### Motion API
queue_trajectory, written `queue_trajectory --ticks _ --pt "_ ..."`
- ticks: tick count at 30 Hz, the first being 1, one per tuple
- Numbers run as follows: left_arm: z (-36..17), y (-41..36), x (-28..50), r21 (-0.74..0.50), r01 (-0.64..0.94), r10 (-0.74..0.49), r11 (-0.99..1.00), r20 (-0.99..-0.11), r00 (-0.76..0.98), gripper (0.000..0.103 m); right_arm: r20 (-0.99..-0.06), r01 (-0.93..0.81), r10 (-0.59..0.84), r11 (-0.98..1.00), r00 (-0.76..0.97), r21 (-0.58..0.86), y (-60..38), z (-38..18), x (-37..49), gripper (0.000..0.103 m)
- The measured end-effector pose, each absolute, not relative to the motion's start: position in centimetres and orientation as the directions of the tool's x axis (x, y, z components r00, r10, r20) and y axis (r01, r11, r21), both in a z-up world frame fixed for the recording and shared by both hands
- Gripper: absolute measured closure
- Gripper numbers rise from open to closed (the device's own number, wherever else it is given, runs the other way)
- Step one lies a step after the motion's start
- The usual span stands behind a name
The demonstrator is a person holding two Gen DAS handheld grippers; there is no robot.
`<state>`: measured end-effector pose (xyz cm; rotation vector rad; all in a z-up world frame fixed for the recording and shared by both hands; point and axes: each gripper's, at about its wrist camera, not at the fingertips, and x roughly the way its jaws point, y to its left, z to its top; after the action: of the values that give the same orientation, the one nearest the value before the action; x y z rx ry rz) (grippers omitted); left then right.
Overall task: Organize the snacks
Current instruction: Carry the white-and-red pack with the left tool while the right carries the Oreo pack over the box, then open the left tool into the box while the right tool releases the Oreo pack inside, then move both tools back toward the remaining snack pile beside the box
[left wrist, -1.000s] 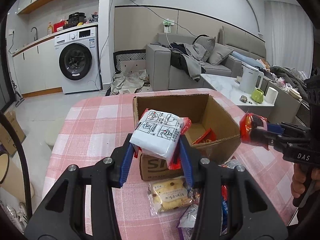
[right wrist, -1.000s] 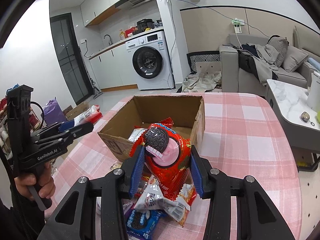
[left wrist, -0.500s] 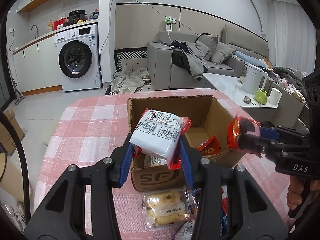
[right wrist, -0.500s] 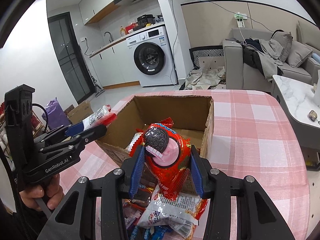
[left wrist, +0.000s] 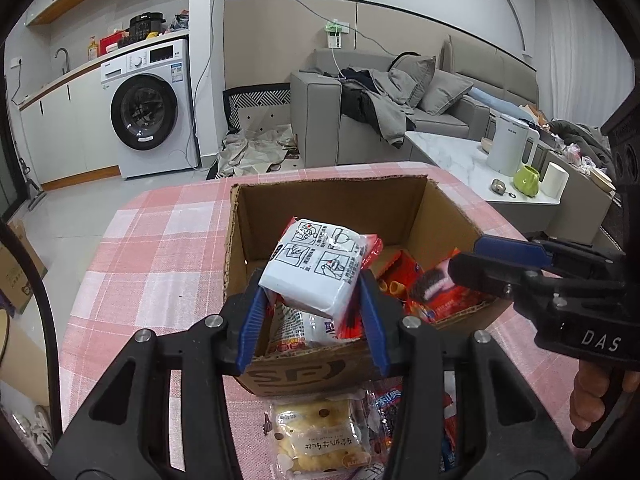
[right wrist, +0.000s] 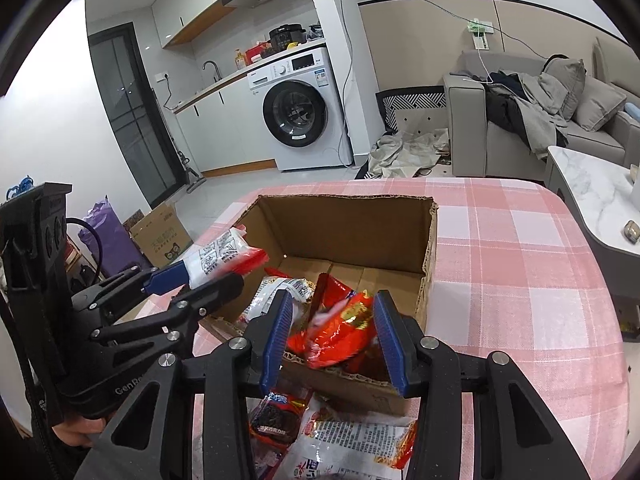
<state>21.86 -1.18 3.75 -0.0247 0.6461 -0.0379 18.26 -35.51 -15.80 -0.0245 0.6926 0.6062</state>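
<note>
An open cardboard box point(left wrist: 328, 200) point(right wrist: 344, 232) stands on the pink checked table. My left gripper point(left wrist: 313, 286) point(right wrist: 216, 272) is shut on a white packet with red edges point(left wrist: 316, 268) point(right wrist: 224, 252) and holds it over the box's near left part. My right gripper point(right wrist: 333, 298) point(left wrist: 464, 258) reaches over the box's near right part. A red cookie packet point(right wrist: 340, 332) point(left wrist: 434, 286) sits low, tilted and blurred between its blue pads, hanging into the box.
Several snack packets lie inside the box point(right wrist: 280, 292). Loose ones lie on the tablecloth point(right wrist: 520, 260) in front of it: a pale biscuit packet point(left wrist: 316, 440), a dark cookie packet point(right wrist: 276, 416), a white and red packet point(right wrist: 352, 444). A person's hand point(left wrist: 588, 396) grips the right handle.
Both grippers moved forward and now reach over the box opening. The red cookie packet went from upright between the right pads to lower and tilted.
</note>
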Motion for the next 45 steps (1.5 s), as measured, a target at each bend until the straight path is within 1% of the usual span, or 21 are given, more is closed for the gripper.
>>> queue_trajectory --ticks 3,4,5,6,7,8,9,10,11,12,13,14,15,18,21,36,45 --pt "3.4 -0.9 21.9 -0.04 0.022 -0.041 0.999 -0.603 0.797 0.056 -0.603 -0.536 0.513 0.829 0.611 0.162 -35.7 -15.7 18.0 0.058" --pt "3.3 -0.8 21.8 -0.041 0.022 -0.042 0.999 -0.604 0.796 0.054 -0.599 -0.537 0.51 0.83 0.617 0.153 -35.8 -15.7 17.7 0.055" --pt "3.3 -0.8 21.8 -0.041 0.025 -0.045 0.999 -0.605 0.795 0.047 -0.593 -0.539 0.51 0.83 0.623 0.147 -36.0 -15.5 17.5 0.051" --pt "3.3 -0.7 21.6 -0.037 0.023 -0.041 0.999 -0.604 0.796 0.044 -0.588 -0.539 0.514 0.828 0.625 0.151 -36.2 -15.4 17.3 0.049" --pt "3.3 -0.6 21.5 -0.035 0.027 -0.042 0.999 -0.602 0.797 0.042 -0.585 -0.541 0.519 0.826 0.623 0.157 -36.4 -15.3 17.2 0.043" --pt "3.4 -0.5 21.2 -0.033 0.034 -0.047 0.999 -0.601 0.798 0.036 -0.581 -0.542 0.523 0.825 0.623 0.162 -36.7 -15.2 17.0 0.033" --pt "3.6 -0.5 20.9 -0.031 0.039 -0.049 0.999 -0.599 0.799 0.025 -0.577 -0.54 0.523 0.826 0.627 0.163 -37.0 -15.1 16.8 0.029" --pt "3.7 -0.5 20.7 -0.031 0.039 -0.05 0.999 -0.596 0.801 0.02 -0.574 -0.538 0.523 0.827 0.63 0.164 -37.1 -15.0 16.6 0.02" --pt "3.8 -0.4 20.3 -0.034 0.04 -0.053 0.999 -0.589 0.806 0.017 -0.571 -0.536 0.523 0.828 0.633 0.164 -37.4 -14.9 16.4 0.014" --pt "4.0 -0.4 19.9 -0.038 0.045 -0.059 0.998 -0.584 0.81 0.016 -0.568 -0.534 0.523 0.829 0.635 0.166 -37.6 -14.9 16.2 0.012" --pt "4.1 -0.3 19.7 -0.039 0.046 -0.06 0.998 -0.586 0.808 0.014 -0.567 -0.534 0.525 0.828 0.635 0.169 -37.8 -14.8 16.0 0.007" --pt "4.1 -0.3 19.3 -0.039 0.046 -0.06 0.998 -0.588 0.807 0.008 -0.568 -0.533 0.526 0.828 0.633 0.173 -38.1 -14.8 15.7 0.002" --pt "4.2 -0.1 18.8 -0.038 0.04 -0.055 0.998 -0.587 0.808 0.0 -0.567 -0.531 0.528 0.828 0.632 0.18 -38.4 -14.8 15.4 0.001" --pt "4.4 0.3 17.5 -0.051 0.027 -0.051 0.998 -0.575 0.817 0.001 -0.576 -0.526 0.524 0.831 0.627 0.182 -39.0 -15.1 14.7 0.001" --pt "4.3 0.7 16.4 -0.062 0.012 -0.046 0.998 -0.586 0.809 0.001 -0.587 -0.522 0.513 0.835 0.626 0.174 -39.5 -15.5 13.7 0.001" --pt "2.7 0.2 10.4 -0.044 0.018 -0.041 0.999 -0.611 0.791 0.001 -0.642 -0.518 0.478 0.843 0.599 0.145 -41.3 -17.6 9.3 0.0" --pt "1.8 -0.7 8.1 -0.034 0.03 -0.045 0.999 -0.633 0.773 0.001 -0.645 -0.507 0.468 0.85 0.605 0.141 -42.3 -18.2 7.3 0.0"
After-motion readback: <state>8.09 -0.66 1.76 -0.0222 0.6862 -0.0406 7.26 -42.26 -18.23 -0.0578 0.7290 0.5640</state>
